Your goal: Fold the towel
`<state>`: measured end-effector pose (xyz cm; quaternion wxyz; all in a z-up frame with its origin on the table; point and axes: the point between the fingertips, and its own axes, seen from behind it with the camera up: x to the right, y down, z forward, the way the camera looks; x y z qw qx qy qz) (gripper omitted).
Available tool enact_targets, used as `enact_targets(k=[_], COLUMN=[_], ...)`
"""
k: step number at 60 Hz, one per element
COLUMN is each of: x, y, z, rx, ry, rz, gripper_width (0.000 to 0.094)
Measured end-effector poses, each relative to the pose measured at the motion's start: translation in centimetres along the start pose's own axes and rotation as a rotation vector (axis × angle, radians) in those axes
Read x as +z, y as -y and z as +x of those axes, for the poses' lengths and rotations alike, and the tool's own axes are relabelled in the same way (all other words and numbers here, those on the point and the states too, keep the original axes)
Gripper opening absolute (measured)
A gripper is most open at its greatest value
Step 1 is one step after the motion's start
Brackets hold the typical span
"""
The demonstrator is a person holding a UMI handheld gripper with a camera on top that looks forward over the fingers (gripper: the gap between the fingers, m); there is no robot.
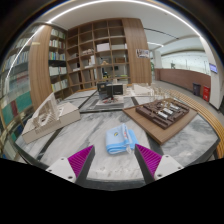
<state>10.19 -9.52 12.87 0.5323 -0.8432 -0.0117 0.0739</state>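
Observation:
A light blue towel (pixel 119 141) lies folded into a narrow bundle on the marbled table top (pixel 80 138), just ahead of my fingers and slightly right of the midline. My gripper (pixel 114 159) is open and empty, hovering above the table. Its two magenta pads (pixel 80 159) stand wide apart, with bare table between them. The towel's near end lies close to the right pad (pixel 149 157), apart from it.
A brown tray (pixel 162 115) holding dark and white objects sits to the right of the towel. A pale model-like object (pixel 48 121) stands at the left on the table. A desk with a monitor (pixel 111 92) and tall bookshelves (pixel 95 50) lie beyond.

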Motion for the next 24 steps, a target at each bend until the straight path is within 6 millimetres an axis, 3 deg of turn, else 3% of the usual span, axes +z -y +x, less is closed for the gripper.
enact_targets(k=[12, 20, 24], x=[-4.0, -4.5, -4.4], y=[-0.2, 1.0, 0.7], z=[-2.6, -1.8, -1.8], rx=[-0.100, -0.094, -0.096], ry=[0.042, 0.033, 0.034], rz=[0.035, 0.083, 0.074], gripper_width=[0.0840, 0.0843, 0.0840])
